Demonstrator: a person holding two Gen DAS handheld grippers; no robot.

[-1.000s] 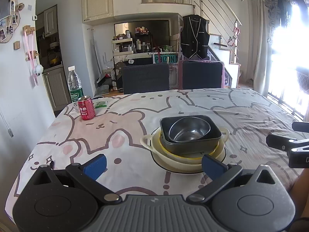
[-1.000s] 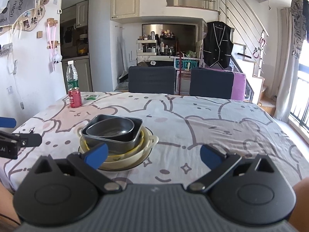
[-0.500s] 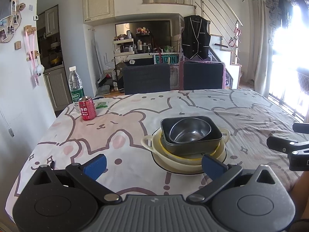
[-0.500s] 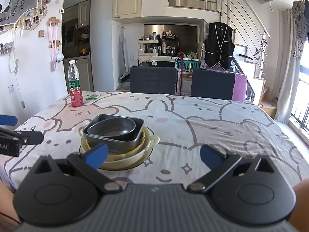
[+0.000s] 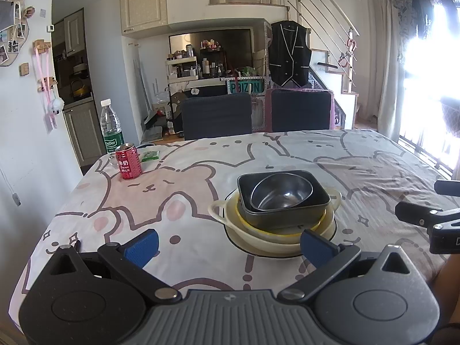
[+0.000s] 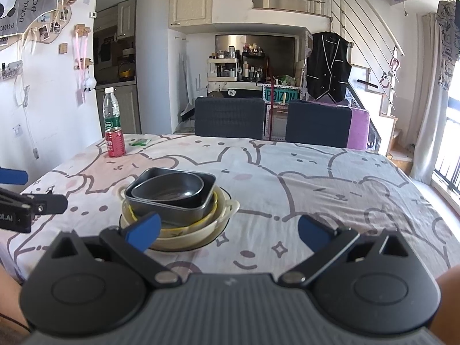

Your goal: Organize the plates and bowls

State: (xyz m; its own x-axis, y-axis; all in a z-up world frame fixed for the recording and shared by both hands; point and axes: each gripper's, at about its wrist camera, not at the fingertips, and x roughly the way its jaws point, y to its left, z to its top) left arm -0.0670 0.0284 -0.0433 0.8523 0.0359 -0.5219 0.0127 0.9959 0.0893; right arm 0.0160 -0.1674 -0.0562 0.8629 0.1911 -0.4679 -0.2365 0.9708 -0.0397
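One stack of dishes stands mid-table. A steel bowl (image 5: 281,195) (image 6: 169,191) nests in a dark square bowl (image 5: 287,215) (image 6: 172,208). Under them lie a yellow bowl (image 5: 290,231), a cream two-handled dish (image 5: 218,210) (image 6: 230,210) and a dark-rimmed plate (image 5: 258,254). My left gripper (image 5: 228,244) is open, close in front of the stack, holding nothing. Open too, my right gripper (image 6: 228,230) hangs to the stack's right with its left fingertip (image 6: 143,227) overlapping the dish rim in view. Each gripper shows at the edge of the other's view.
A red drink can (image 5: 128,165) (image 6: 115,145), a water bottle (image 5: 110,128) (image 6: 111,112) and a small green packet (image 5: 150,155) sit at the far left corner of the table (image 5: 373,166). Two dark chairs (image 5: 217,116) (image 5: 300,112) stand behind the far edge.
Both cameras have drifted slightly, raising the view a little. The dish stack has not moved and both grippers have stayed open.
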